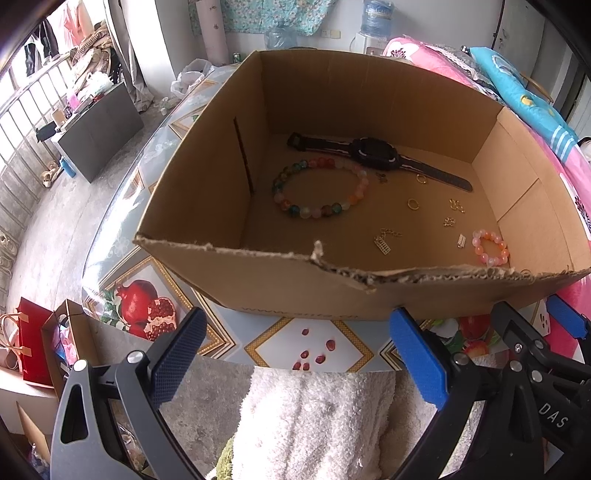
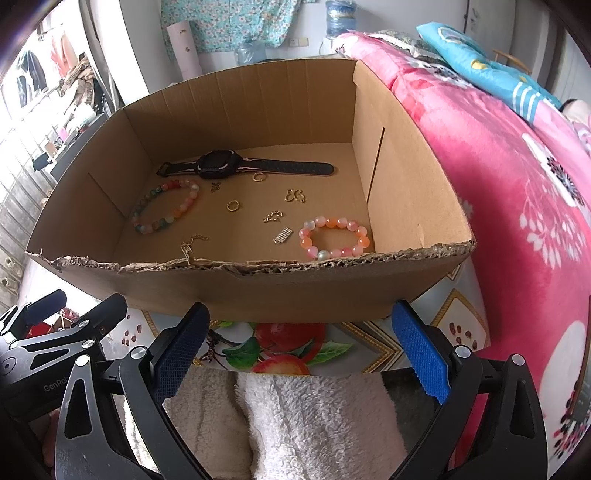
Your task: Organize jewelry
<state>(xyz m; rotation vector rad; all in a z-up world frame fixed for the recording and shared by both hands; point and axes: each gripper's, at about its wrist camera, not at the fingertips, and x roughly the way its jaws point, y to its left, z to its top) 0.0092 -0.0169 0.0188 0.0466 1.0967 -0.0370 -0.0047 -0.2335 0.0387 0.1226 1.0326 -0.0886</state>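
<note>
We hold both tools low and short of the cardboard box (image 1: 369,291), over a white fleecy cloth (image 1: 317,417). Our left gripper (image 1: 299,354) has its jaws spread wide with nothing between them; our right gripper (image 2: 301,350) likewise, wide and empty. In the left view the right tool's frame shows at the lower right edge.

The box, with torn top edges, sits on a table (image 1: 310,347) covered in glossy printed oilcloth with pomegranates, apples and gold borders. The jewelry is all on the box floor. A black wristwatch (image 2: 221,168) lies stretched out near the far wall. Just in front of it, toward the left wall, lies a multicoloured bead bracelet (image 2: 166,206). A smaller pink and orange bead bracelet (image 2: 334,238) lies near the front right corner. Between them are scattered small gold pieces: two rings (image 2: 232,205), a butterfly-shaped charm (image 2: 294,195), short chain bits (image 2: 273,216) and a small silver abacus charm (image 2: 282,235), all apart from one another.

Room: a pink floral quilt (image 2: 498,166) with a blue pillow (image 2: 480,70) rises just right of the table. On the far side stand water jugs (image 1: 376,16) and a hanging floral cloth. Left: grey concrete floor, a low dark cabinet (image 1: 99,125) with clutter, a clothes rail, and bright windows. A red paper bag (image 1: 33,339) stands on the floor at lower left.
</note>
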